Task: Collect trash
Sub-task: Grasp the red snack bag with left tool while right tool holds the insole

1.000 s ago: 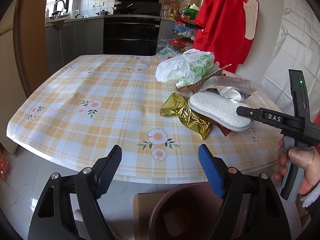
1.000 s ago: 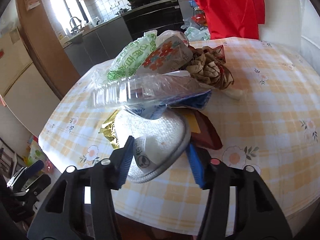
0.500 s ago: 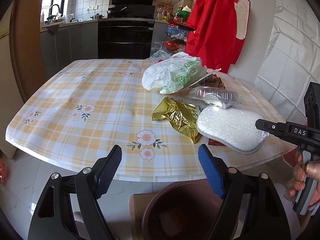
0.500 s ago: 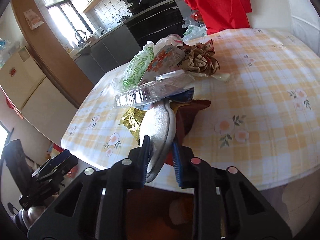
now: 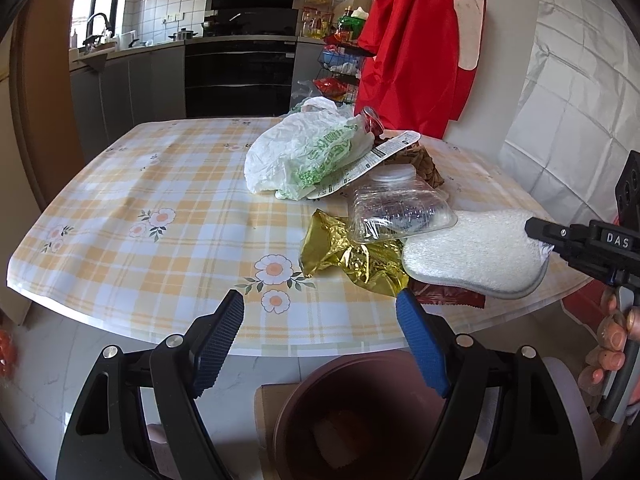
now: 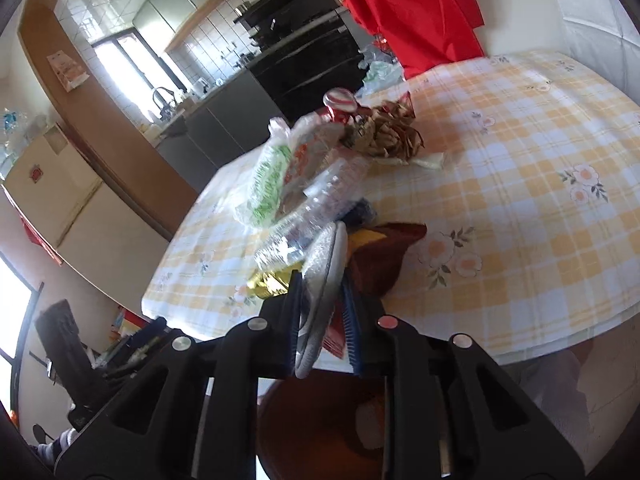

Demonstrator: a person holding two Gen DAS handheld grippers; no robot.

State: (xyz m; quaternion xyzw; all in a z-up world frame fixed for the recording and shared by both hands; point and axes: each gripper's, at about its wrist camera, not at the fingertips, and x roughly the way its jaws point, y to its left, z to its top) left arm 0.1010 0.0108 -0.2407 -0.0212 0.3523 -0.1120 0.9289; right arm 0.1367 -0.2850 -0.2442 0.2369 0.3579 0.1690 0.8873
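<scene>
My right gripper [image 6: 322,312] is shut on a white insole-shaped foam pad [image 6: 324,276], held edge-up at the table's near edge. In the left wrist view the pad [image 5: 472,252] lies flat at the table's right corner with the right gripper [image 5: 536,232] on its end. My left gripper [image 5: 320,328] is open and empty, off the table's front edge. Trash on the table: gold foil wrapper [image 5: 348,252], clear plastic container [image 5: 396,212], white-green plastic bag [image 5: 308,152], dark red wrapper [image 5: 444,298], brown crumpled wrapper [image 6: 384,136].
A brown bin [image 5: 352,420] stands on the floor below the table's front edge; it also shows under the right gripper [image 6: 320,432]. A red jacket [image 5: 416,40] hangs behind the checked table [image 5: 160,200]. Kitchen counters stand at the back.
My right gripper has closed on the white pad and pulled it toward the table's edge, tilting it onto its side. The left gripper has stayed open and drifted back a little.
</scene>
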